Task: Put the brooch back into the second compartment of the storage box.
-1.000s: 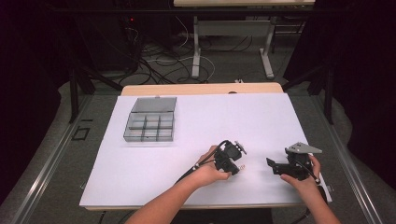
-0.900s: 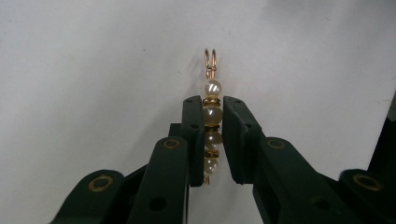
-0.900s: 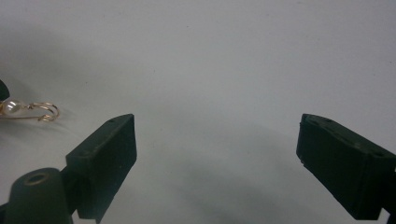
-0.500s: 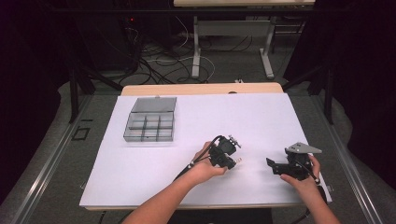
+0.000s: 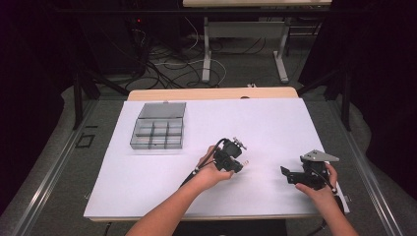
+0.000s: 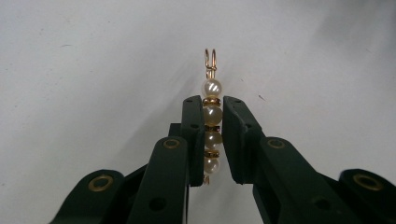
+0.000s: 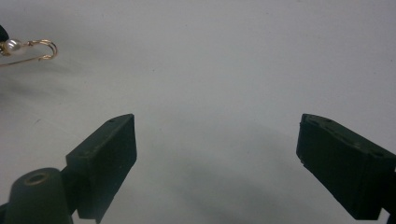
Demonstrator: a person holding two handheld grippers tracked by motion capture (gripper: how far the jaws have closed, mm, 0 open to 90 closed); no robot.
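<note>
Surface: white sheet over the table, dark room with cables beyond the far edge; a clear compartment box sits far left, well apart from my hands.
Thing: a pearl earring, four small pearls strung on gold wire with a hook loop at the tip, lifted just off the sheet near the middle.
Handling: I judge it very light, the wire thin and easily bent, the pearls round and slippery; best held across the bead column, never by the hook.
Left gripper: my jaws are clamped on the middle pearls, hook pointing away from me.
Right gripper: my jaws stand wide apart with nothing between them, near the right edge; the earring's hook shows at far left.
</note>
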